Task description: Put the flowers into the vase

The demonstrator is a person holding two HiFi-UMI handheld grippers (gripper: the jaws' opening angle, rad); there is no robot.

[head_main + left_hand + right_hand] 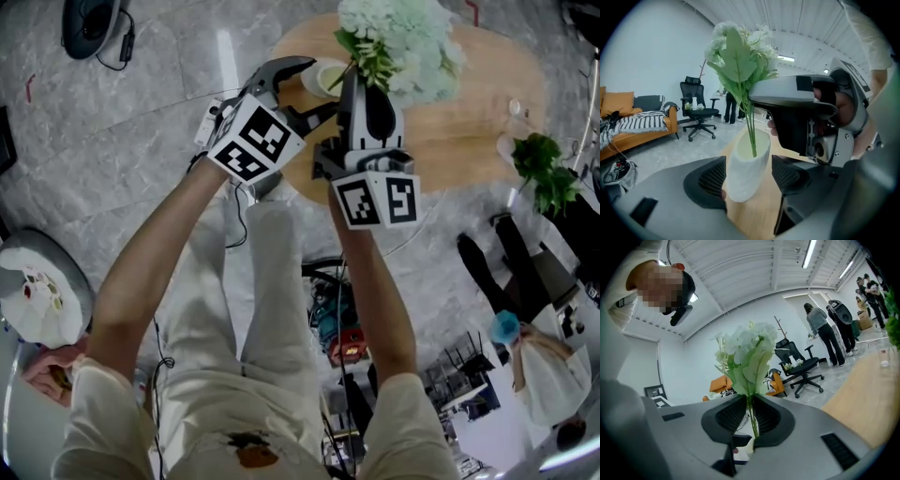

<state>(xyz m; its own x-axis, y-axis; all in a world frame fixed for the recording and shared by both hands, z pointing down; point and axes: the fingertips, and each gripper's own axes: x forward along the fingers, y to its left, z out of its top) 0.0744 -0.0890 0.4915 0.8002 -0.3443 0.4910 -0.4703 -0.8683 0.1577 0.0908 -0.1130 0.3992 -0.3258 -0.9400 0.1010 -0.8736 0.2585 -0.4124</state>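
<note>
Flowers point(739, 58) — pale white blooms, serrated green leaves, thin stems

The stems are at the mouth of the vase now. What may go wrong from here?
1. The left gripper stands open around the vase without pressing it, so a sideways push from the stems may tip the vase on the table.
2. The right gripper is shut on the thin stems only, under a large head of flowers; once released, the top-heavy bunch may lean and pull the vase over.
</note>
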